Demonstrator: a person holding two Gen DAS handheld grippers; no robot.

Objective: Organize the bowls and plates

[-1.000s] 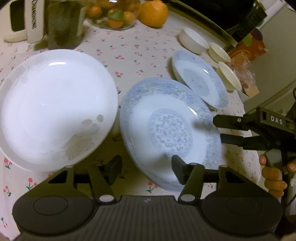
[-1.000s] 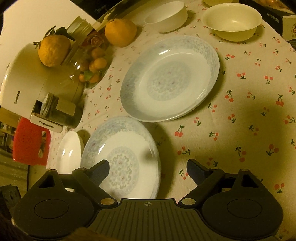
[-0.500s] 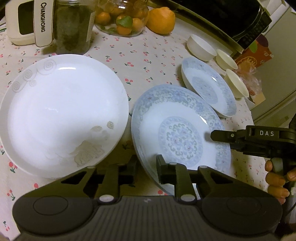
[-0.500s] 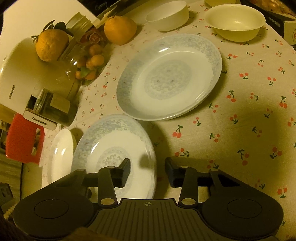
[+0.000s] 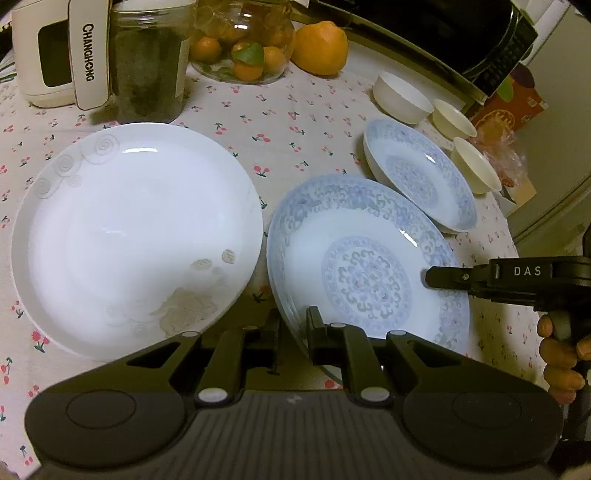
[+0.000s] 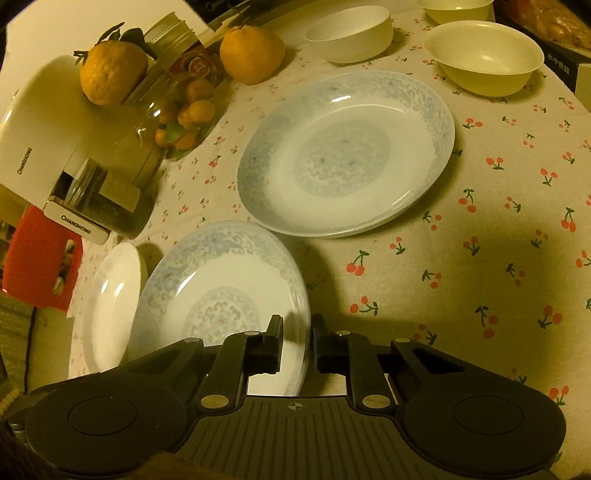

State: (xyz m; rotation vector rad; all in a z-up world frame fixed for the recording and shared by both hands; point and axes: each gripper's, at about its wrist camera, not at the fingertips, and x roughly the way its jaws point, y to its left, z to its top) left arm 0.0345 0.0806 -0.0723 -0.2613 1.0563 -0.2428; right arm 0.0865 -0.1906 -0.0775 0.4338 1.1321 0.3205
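A blue-patterned plate point(image 5: 365, 266) lies in the middle of the cherry-print table. My left gripper point(image 5: 293, 326) is shut on its near-left rim. My right gripper point(image 6: 297, 332) is shut on the opposite rim of the same plate point(image 6: 221, 295), and it also shows in the left wrist view point(image 5: 443, 277). A plain white plate point(image 5: 136, 236) lies to its left. A second blue-patterned plate point(image 5: 421, 181) lies beyond it point(image 6: 347, 151). Three white bowls point(image 5: 402, 98) point(image 5: 454, 120) point(image 5: 476, 170) stand behind that.
A dark jar point(image 5: 147, 70), a white appliance point(image 5: 55, 55), a glass jar of small oranges point(image 5: 243, 48) and a large orange point(image 5: 319, 48) stand at the back. A black appliance point(image 5: 461, 33) and an orange box point(image 5: 509, 107) are at the far right edge.
Both grippers have closed from open onto opposite rims of the middle blue-patterned plate. The left wrist view has pulled back slightly.
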